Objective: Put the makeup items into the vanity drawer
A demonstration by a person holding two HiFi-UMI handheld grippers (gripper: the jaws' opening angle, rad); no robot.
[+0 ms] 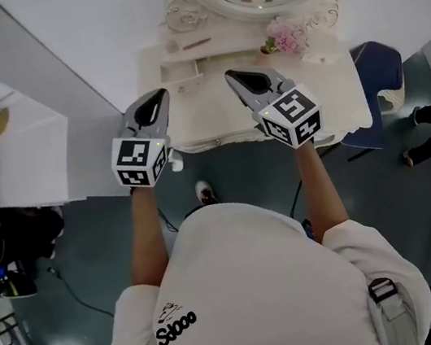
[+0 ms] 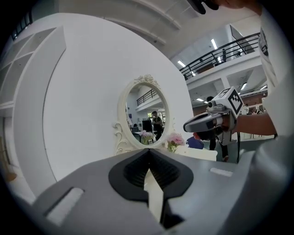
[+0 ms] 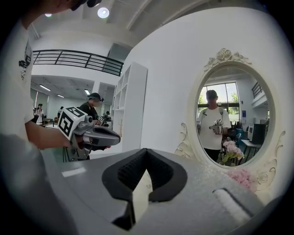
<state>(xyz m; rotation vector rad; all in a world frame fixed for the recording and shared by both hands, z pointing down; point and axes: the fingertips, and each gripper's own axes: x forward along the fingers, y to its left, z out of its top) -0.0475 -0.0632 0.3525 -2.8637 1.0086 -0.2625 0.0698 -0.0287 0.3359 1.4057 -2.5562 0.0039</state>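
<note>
Left gripper (image 1: 159,96) and right gripper (image 1: 231,75) hang closed, empty; slim item (image 1: 197,43) lies ahead on the vanity (image 1: 223,121); likely part jaws before reaching.
</note>
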